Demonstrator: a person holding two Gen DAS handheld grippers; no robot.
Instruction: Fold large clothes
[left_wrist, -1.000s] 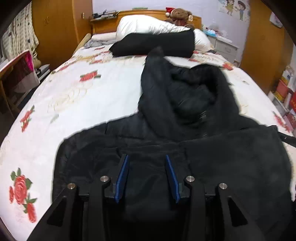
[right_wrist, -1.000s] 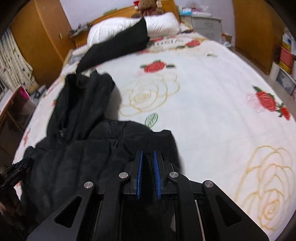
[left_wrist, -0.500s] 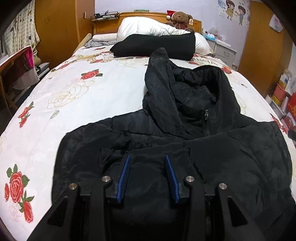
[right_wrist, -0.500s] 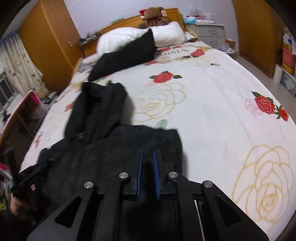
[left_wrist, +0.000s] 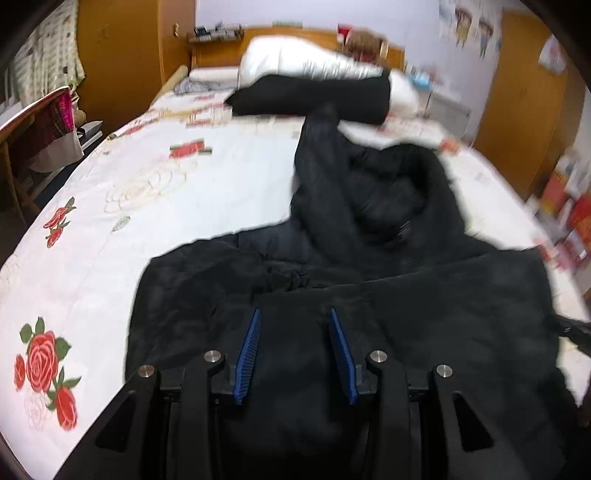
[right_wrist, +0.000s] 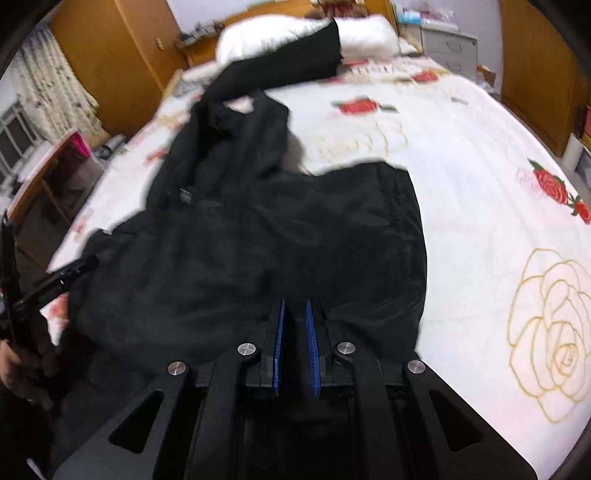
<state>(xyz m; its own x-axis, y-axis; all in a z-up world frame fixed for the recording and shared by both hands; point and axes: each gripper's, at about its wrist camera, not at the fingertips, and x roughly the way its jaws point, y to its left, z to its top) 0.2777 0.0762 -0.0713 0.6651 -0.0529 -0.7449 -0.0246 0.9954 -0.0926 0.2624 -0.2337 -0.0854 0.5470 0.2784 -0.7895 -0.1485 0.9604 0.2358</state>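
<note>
A large black hooded jacket (left_wrist: 388, 266) lies on the rose-print bedsheet (left_wrist: 147, 192), hood pointing toward the headboard. It also shows in the right wrist view (right_wrist: 277, 229). My left gripper (left_wrist: 295, 325) sits over the jacket's near part, blue pads apart, black cloth between and under them; whether it grips is unclear. My right gripper (right_wrist: 294, 314) has its pads close together on the jacket's near hem. The left gripper body and the hand holding it show in the right wrist view (right_wrist: 33, 295) at the jacket's left side.
A black folded garment (left_wrist: 314, 96) and white pillows (left_wrist: 303, 62) lie at the head of the bed. A wooden chair (left_wrist: 33, 125) stands to the left, orange wardrobes (right_wrist: 546, 66) and a nightstand (right_wrist: 450, 48) to the right.
Both cameras have shifted and the views are blurred with motion. The jacket's body looks pulled flatter and wider in the right wrist view. The gripper openings look the same.
</note>
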